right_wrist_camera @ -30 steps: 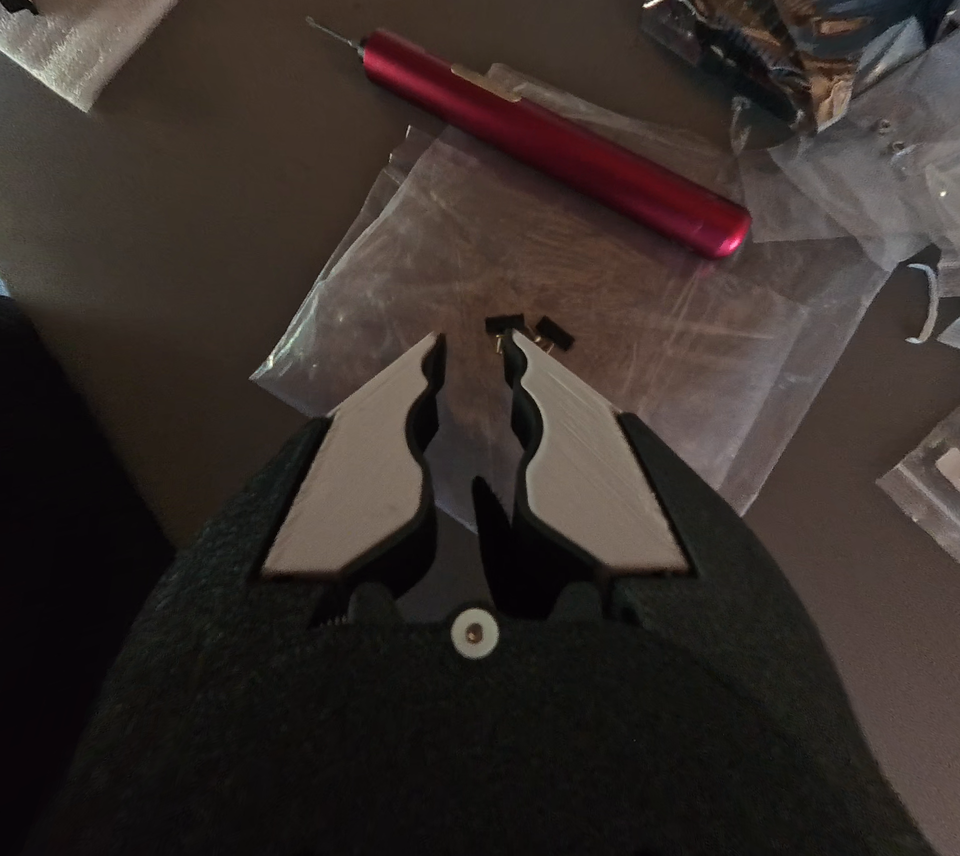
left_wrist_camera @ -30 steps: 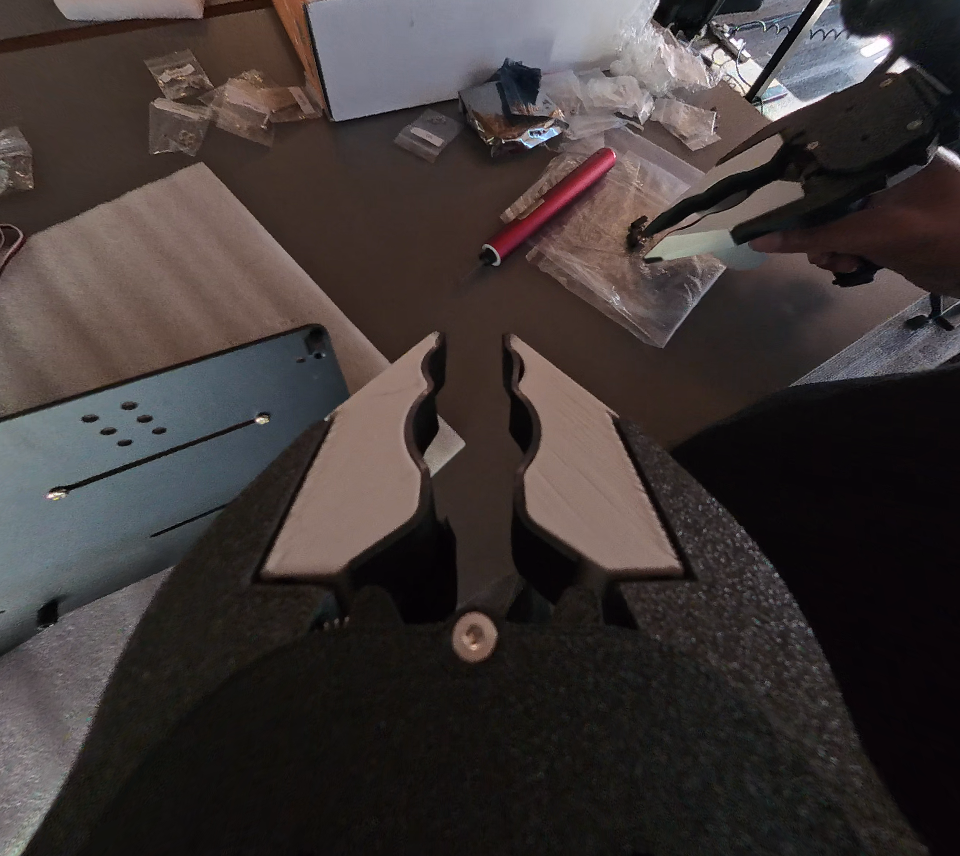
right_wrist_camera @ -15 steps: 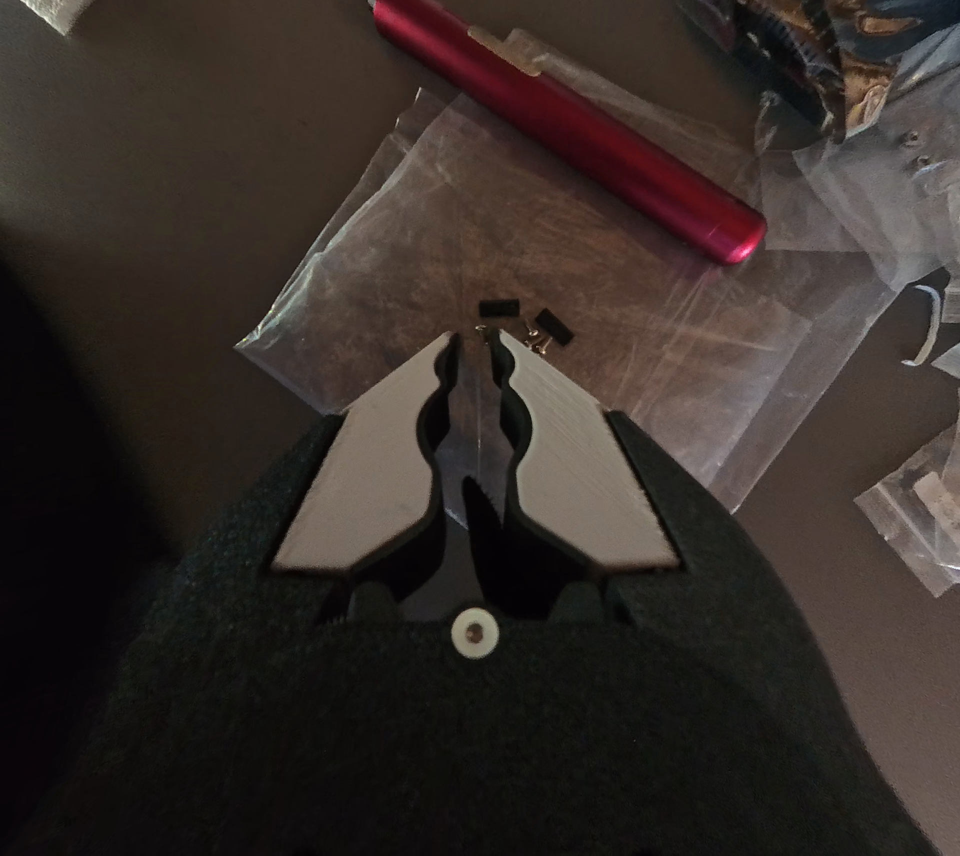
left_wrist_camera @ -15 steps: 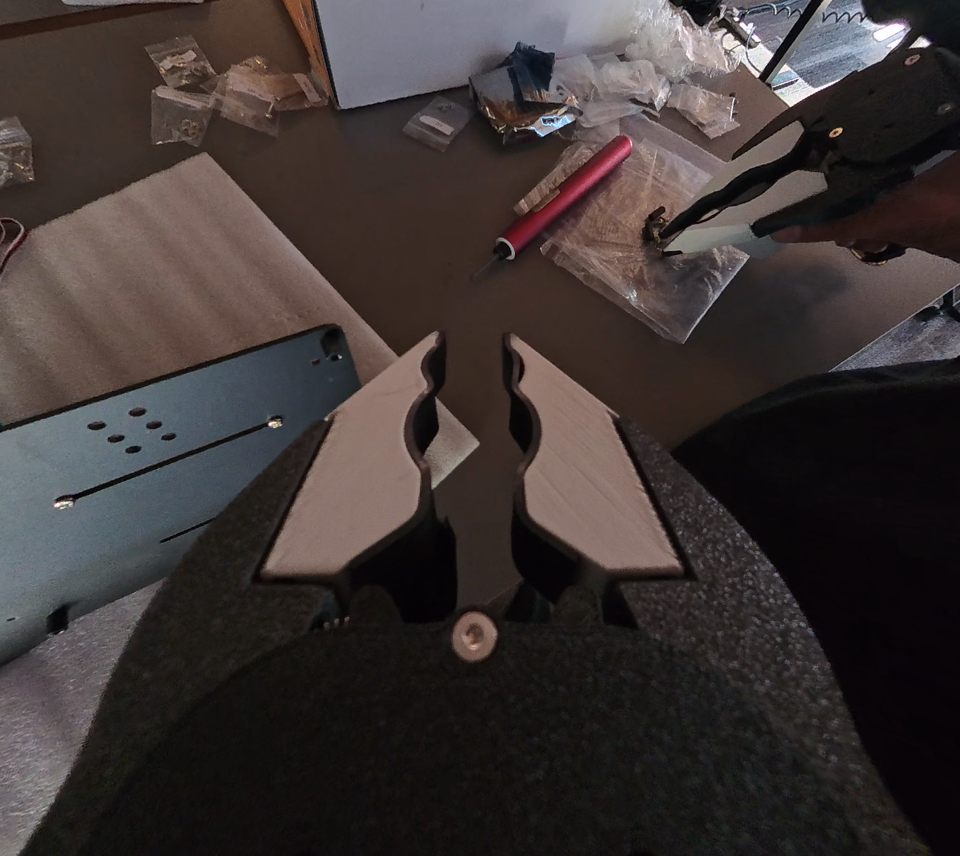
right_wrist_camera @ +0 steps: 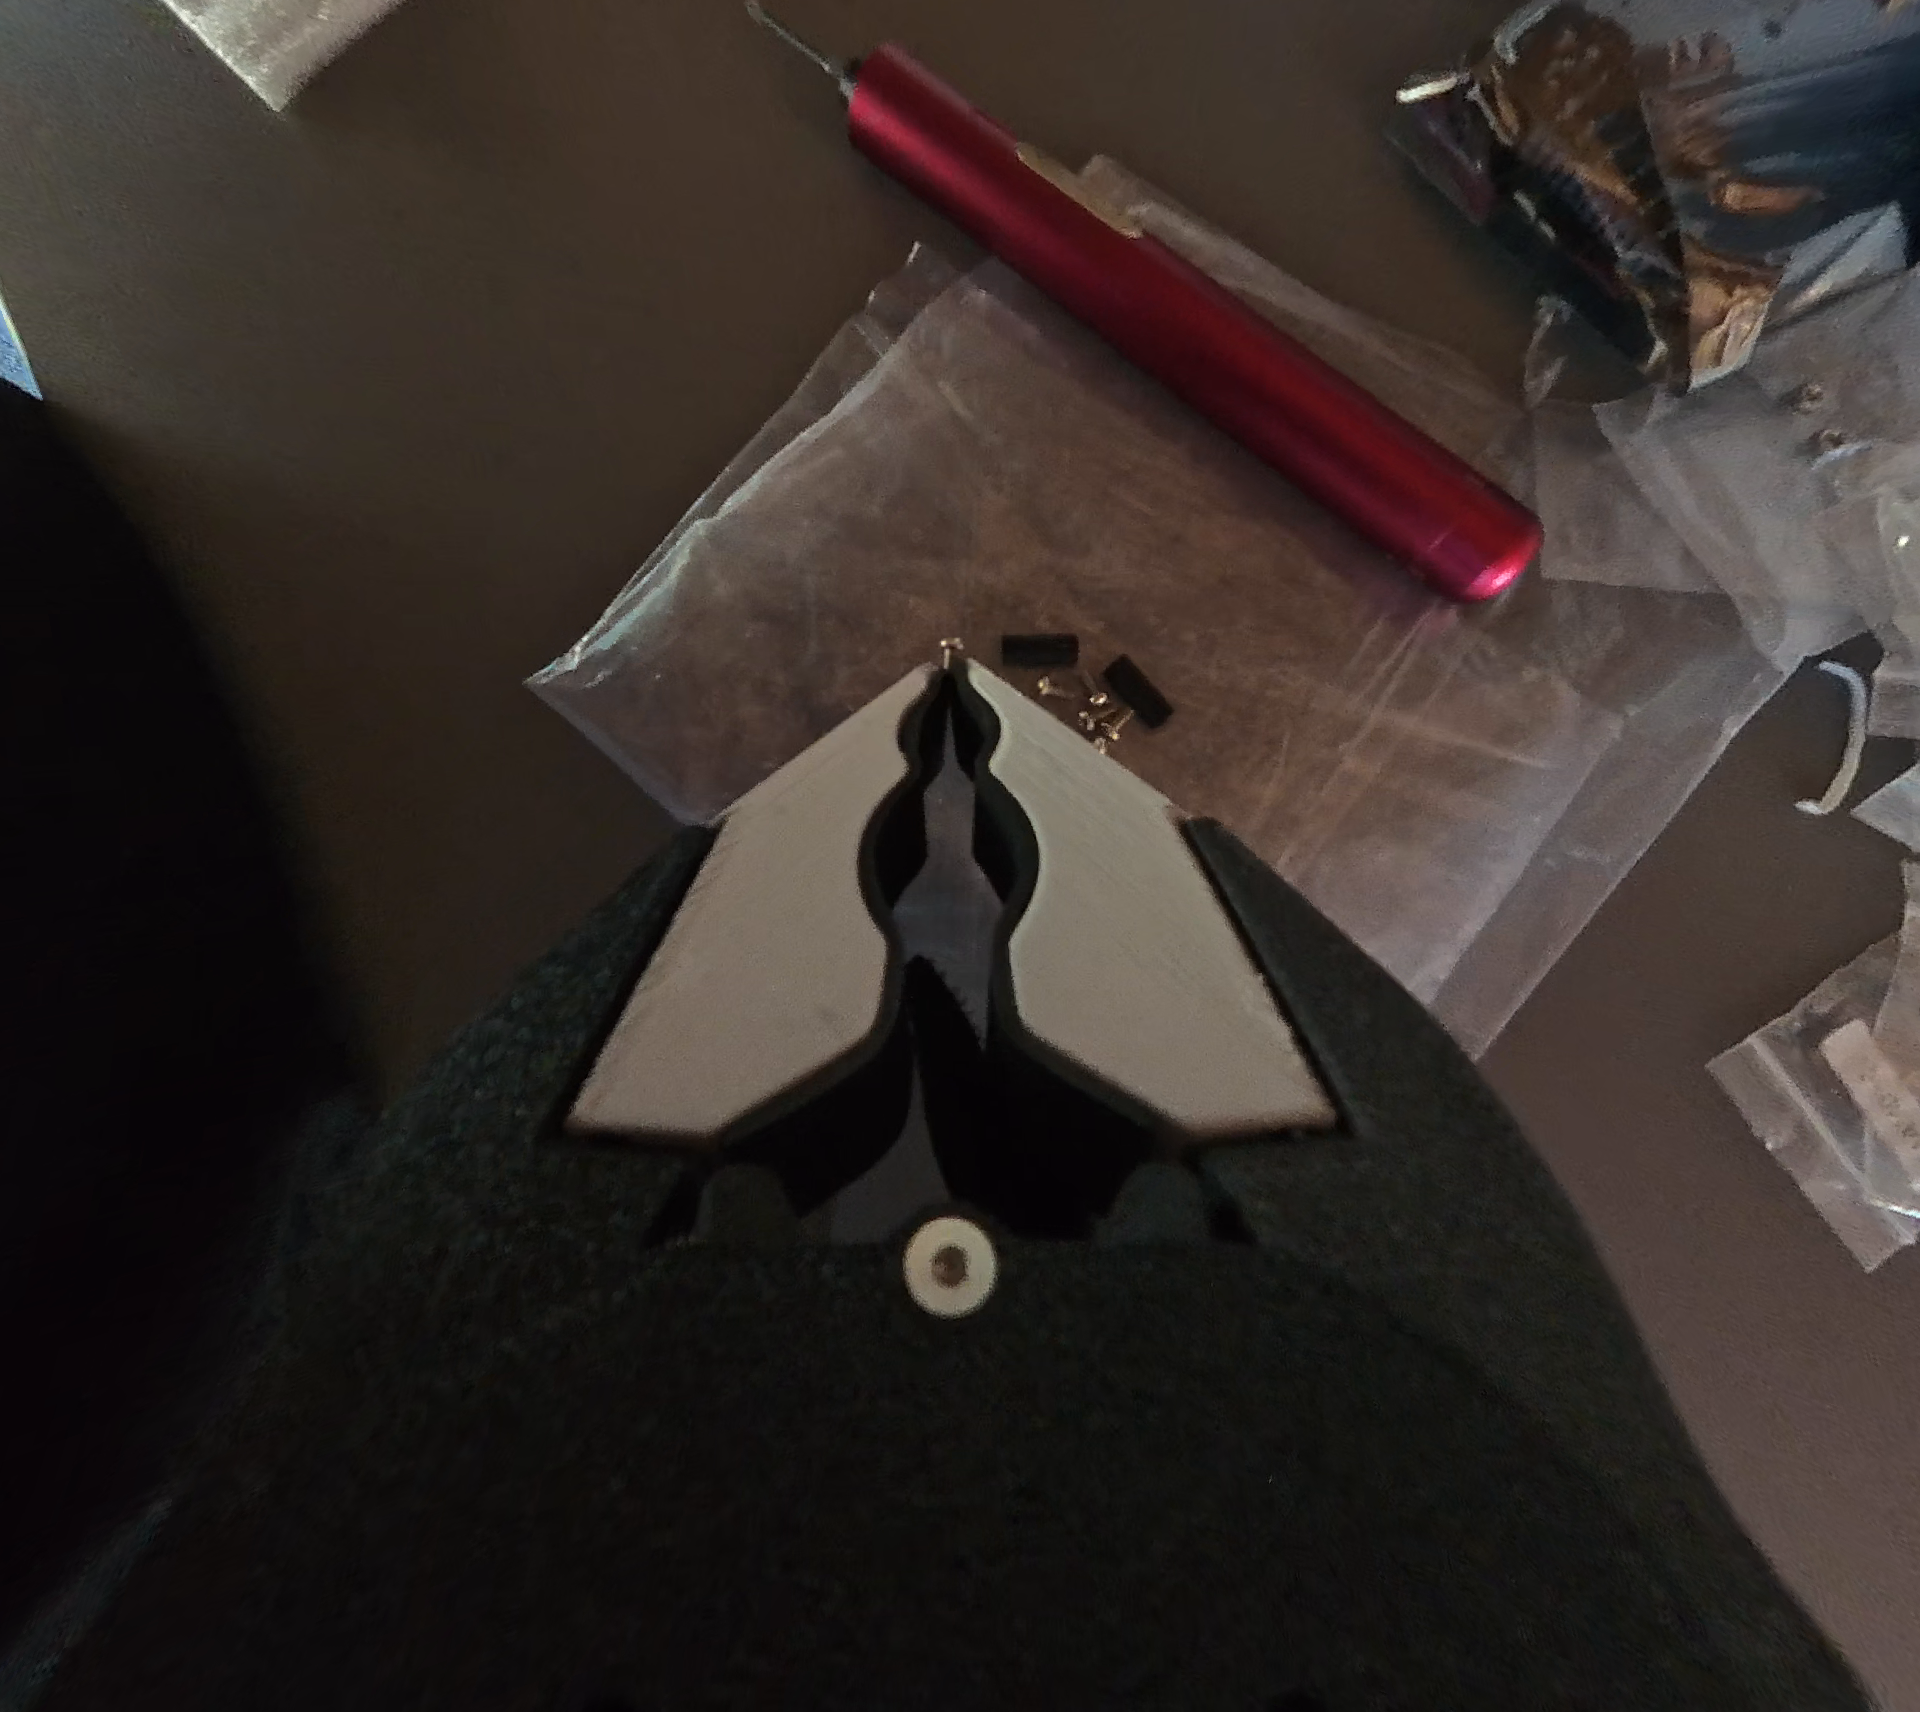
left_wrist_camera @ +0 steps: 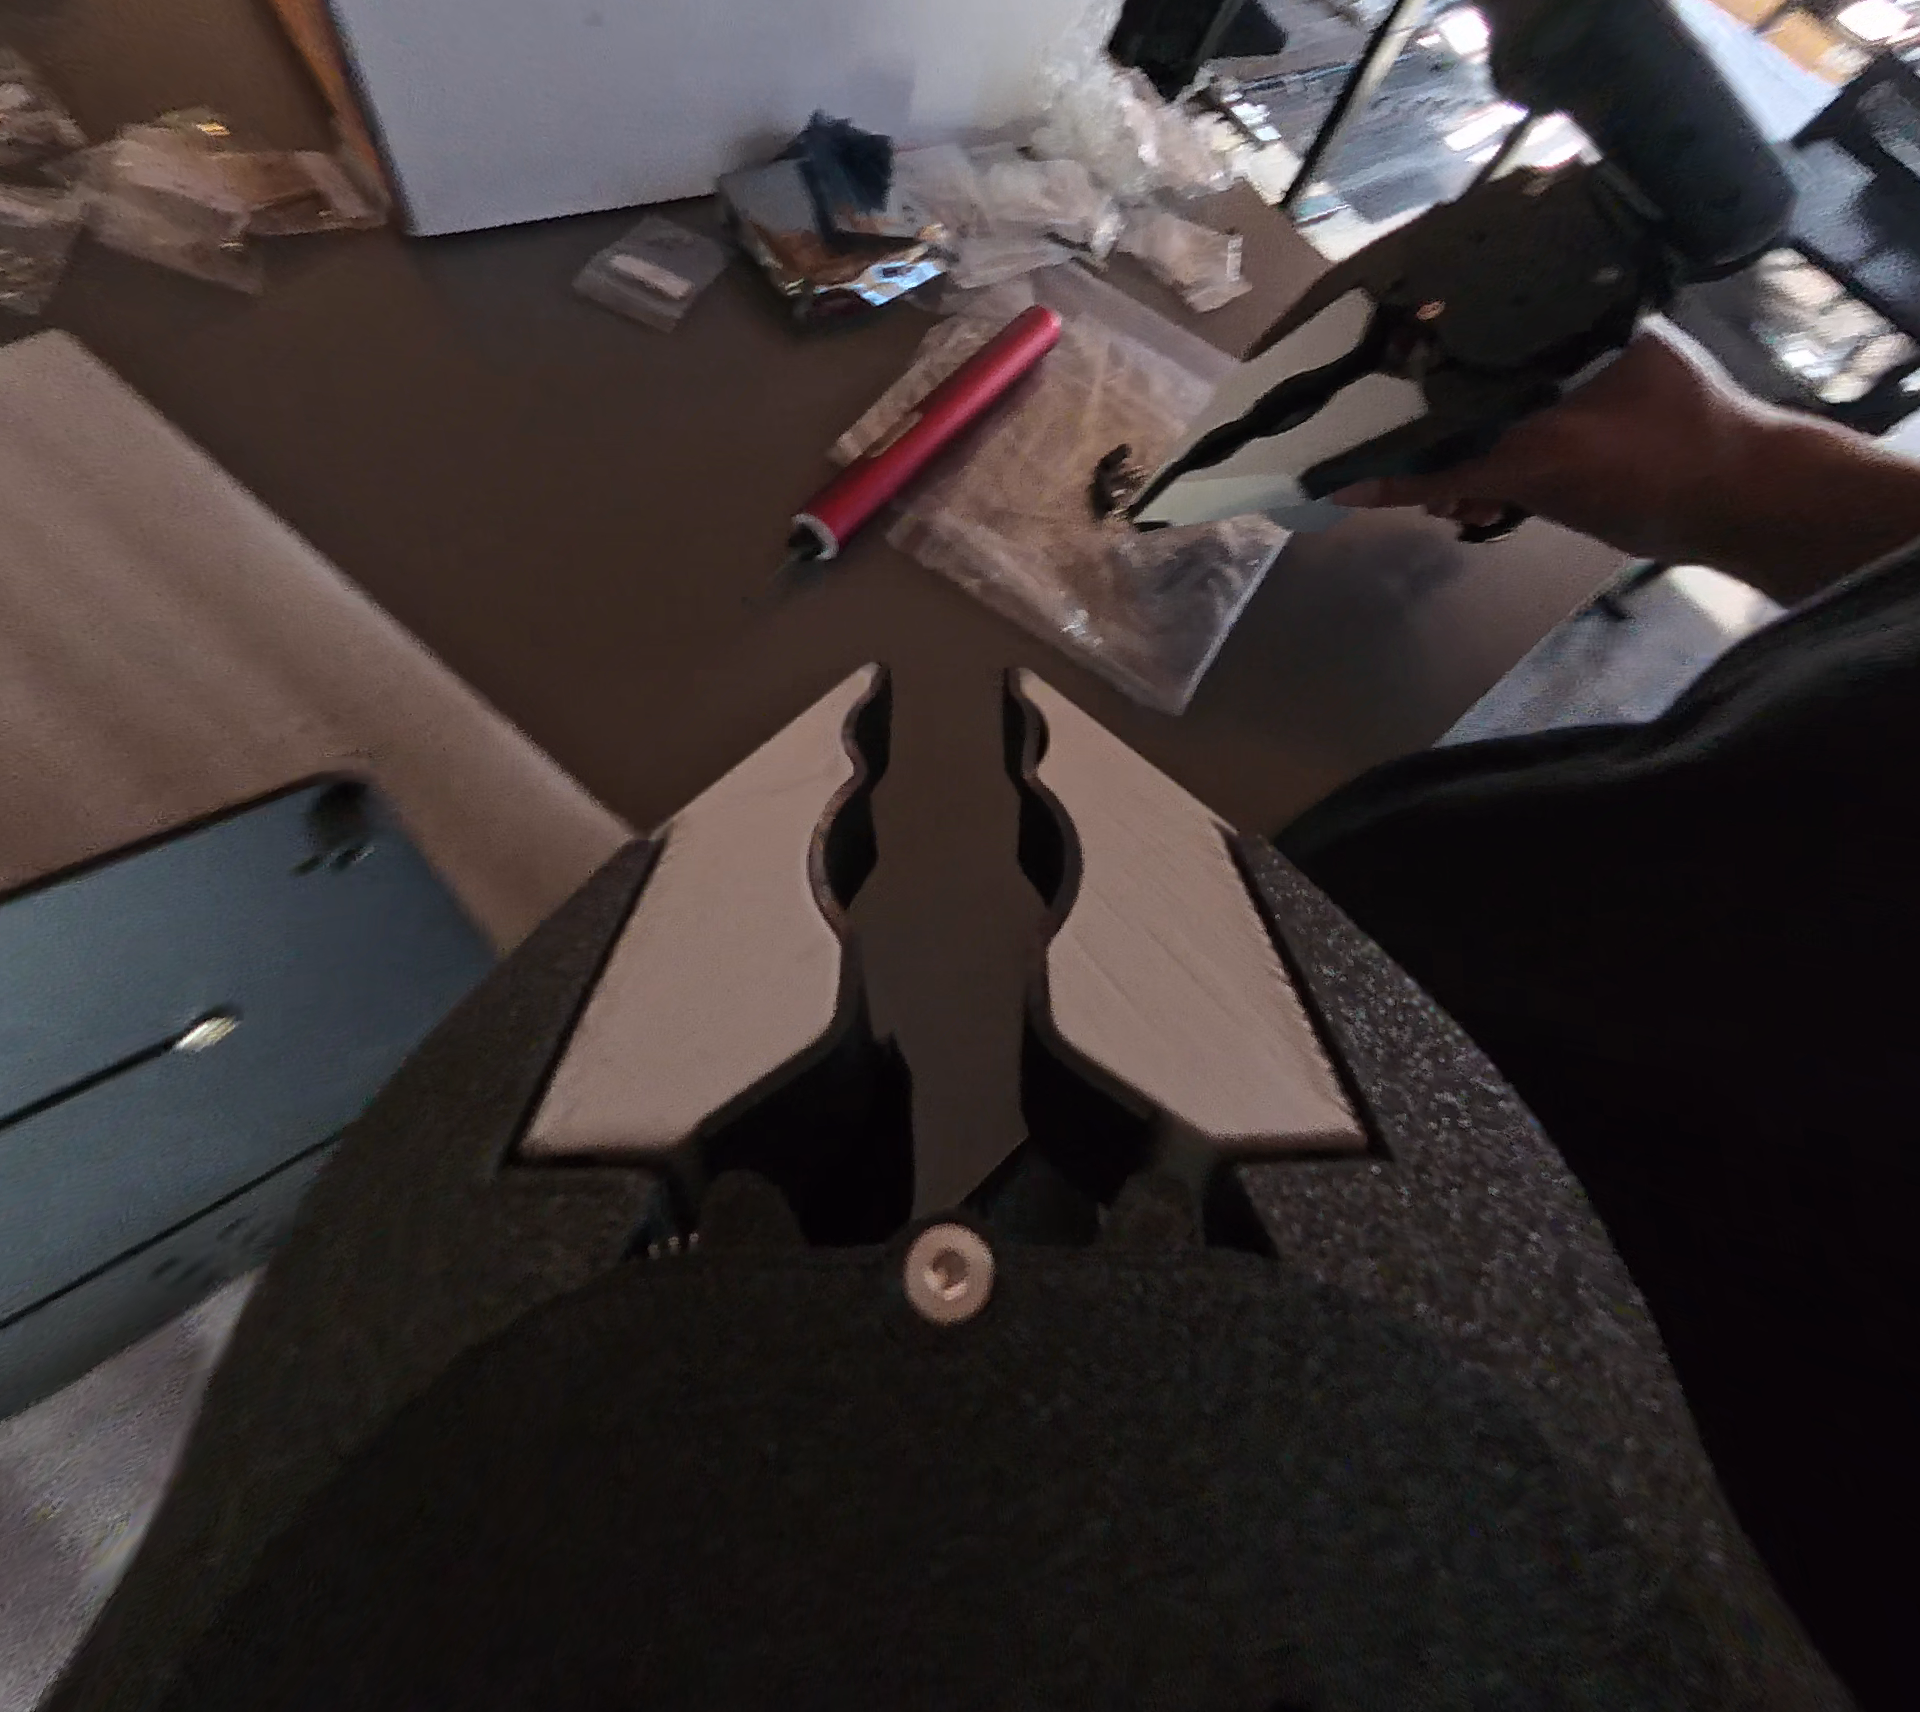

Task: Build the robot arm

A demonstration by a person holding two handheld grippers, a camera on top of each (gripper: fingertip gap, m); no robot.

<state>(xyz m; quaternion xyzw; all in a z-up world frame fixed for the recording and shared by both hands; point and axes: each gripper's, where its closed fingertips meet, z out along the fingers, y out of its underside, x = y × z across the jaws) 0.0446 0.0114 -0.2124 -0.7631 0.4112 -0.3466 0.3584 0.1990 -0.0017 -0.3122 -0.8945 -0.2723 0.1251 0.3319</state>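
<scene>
The right tongs (right_wrist_camera: 948,673) are pinched almost shut at the tips on a tiny silvery screw (right_wrist_camera: 948,650), held just over a clear plastic bag (right_wrist_camera: 1299,727) lying flat on the counter (right_wrist_camera: 468,312). Just right of the tips sit loose screws and small black pieces (right_wrist_camera: 1101,696). Farther off, a red screwdriver (right_wrist_camera: 1174,332) lies slantwise, its bit pointing far-left. The left tongs (left_wrist_camera: 945,686) hang open and empty, well apart from the bag, above bare counter, beside a dark metal plate (left_wrist_camera: 177,1018) on grey foam (left_wrist_camera: 208,602).
</scene>
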